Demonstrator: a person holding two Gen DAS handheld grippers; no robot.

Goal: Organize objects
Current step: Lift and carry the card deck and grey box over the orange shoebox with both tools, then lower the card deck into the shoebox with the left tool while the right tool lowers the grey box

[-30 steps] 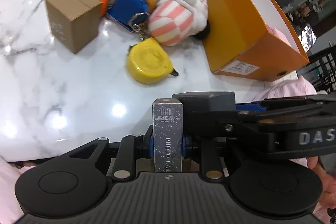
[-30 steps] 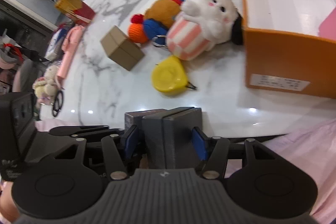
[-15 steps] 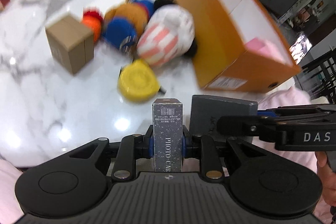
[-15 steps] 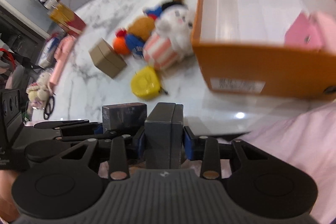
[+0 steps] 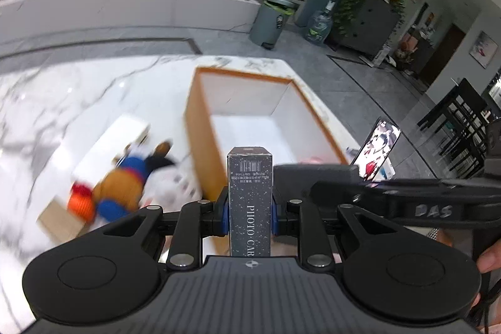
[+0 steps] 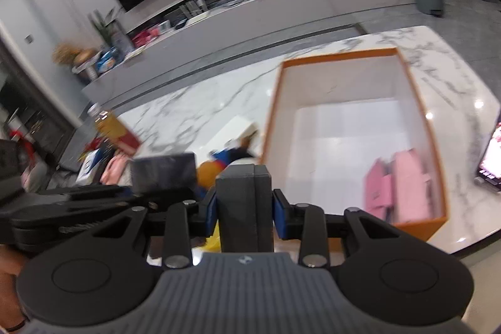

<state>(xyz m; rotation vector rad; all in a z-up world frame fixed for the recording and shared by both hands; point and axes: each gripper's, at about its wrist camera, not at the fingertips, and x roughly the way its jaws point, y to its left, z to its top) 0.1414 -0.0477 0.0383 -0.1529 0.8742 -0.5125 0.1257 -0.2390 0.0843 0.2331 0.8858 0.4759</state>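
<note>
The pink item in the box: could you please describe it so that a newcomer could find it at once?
Start at the large orange box with white inner walls on the marble table. Look inside, at the near right corner of its floor. The pink item there is the only thing visible in the box; the stuffed toys lie outside, left of it.

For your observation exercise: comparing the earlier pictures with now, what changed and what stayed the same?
Both grippers rose and swung toward the open orange cardboard box. Unchanged: left gripper clamps the dark speckled photo-card box; right gripper clamps the plain grey box; toys remain on the table.
</note>
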